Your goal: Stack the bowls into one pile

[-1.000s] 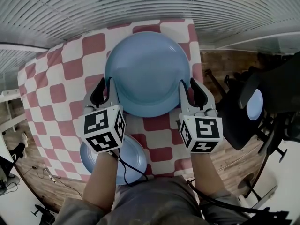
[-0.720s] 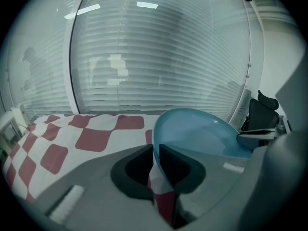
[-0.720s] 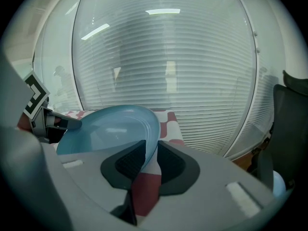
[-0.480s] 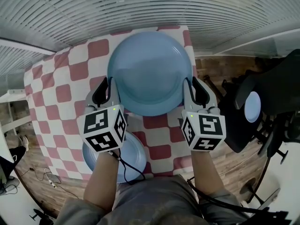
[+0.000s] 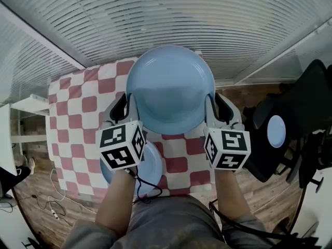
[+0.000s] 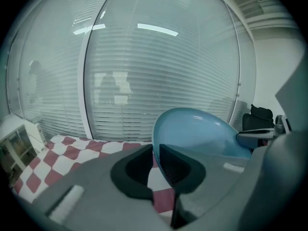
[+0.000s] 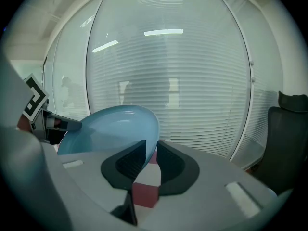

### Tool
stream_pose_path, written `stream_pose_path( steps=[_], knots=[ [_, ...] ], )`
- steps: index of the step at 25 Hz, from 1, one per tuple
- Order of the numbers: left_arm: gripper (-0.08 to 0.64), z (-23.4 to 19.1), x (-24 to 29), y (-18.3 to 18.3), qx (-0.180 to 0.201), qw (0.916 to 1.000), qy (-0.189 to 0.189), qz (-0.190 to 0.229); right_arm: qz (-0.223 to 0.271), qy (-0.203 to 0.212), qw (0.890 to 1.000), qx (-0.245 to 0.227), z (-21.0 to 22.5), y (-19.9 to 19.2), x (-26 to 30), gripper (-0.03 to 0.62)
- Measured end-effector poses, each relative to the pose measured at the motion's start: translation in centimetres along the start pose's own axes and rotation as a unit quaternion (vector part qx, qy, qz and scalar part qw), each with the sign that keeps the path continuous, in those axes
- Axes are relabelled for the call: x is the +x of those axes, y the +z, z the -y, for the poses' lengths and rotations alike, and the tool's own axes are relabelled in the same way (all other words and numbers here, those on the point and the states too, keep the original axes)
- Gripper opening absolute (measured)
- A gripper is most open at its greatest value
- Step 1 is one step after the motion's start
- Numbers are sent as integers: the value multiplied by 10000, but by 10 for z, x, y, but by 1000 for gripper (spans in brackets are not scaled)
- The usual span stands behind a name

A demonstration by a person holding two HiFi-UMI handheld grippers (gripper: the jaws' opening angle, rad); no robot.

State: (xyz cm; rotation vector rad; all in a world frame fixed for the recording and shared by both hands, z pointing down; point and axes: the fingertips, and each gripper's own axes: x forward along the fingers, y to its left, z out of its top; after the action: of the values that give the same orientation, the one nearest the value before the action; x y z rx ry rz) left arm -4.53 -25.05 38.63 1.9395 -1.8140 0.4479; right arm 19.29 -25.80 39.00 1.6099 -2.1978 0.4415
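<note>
A large light-blue bowl [image 5: 170,90] hangs above the checkered table, gripped on both sides of its rim. My left gripper [image 5: 126,105] is shut on the left rim, and the left gripper view shows the bowl [image 6: 207,131] with its edge pinched between the jaws [image 6: 155,152]. My right gripper [image 5: 216,105] has just been closing and is now shut on the right rim, which sits between its pads in the right gripper view [image 7: 151,149] beside the bowl [image 7: 113,129]. A smaller blue bowl [image 5: 149,166] rests on the table's near edge, partly hidden by my left hand.
The table carries a red-and-white checkered cloth [image 5: 78,113] and stands against a glass wall with blinds [image 5: 155,19]. A dark chair [image 5: 295,113] at the right holds another blue dish [image 5: 276,130]. Cables [image 5: 52,201] lie on the wooden floor.
Both grippers have risen together, lifting the large bowl off the cloth. The right jaws closed onto its rim. The small bowl stayed on the table.
</note>
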Motion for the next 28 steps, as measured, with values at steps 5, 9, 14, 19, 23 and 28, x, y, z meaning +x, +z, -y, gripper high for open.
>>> stream_pose_path(
  steps=[5, 9, 14, 19, 23, 28],
  knots=[
    [46, 3, -46, 4, -54, 9999, 36, 154, 161, 75, 9998, -119, -12, 11, -38, 95],
    [51, 3, -83, 2, -39, 9994, 81, 323, 388, 141, 9989, -227, -22, 18, -67, 91],
    [54, 5, -136, -12, -67, 9990, 172, 405, 543, 283, 9976, -333, -38, 17, -110, 87],
    [60, -6, -189, -30, -136, 9981, 389, 465, 666, 546, 9951, -492, -67, 16, -142, 81],
    [60, -32, -225, -45, -293, 9963, 664, 455, 646, 861, 9921, -641, -104, 11, -154, 83],
    [60, -69, -258, -59, -418, 9936, 950, 437, 624, 1176, 9881, -773, -151, 8, -158, 83]
  ],
)
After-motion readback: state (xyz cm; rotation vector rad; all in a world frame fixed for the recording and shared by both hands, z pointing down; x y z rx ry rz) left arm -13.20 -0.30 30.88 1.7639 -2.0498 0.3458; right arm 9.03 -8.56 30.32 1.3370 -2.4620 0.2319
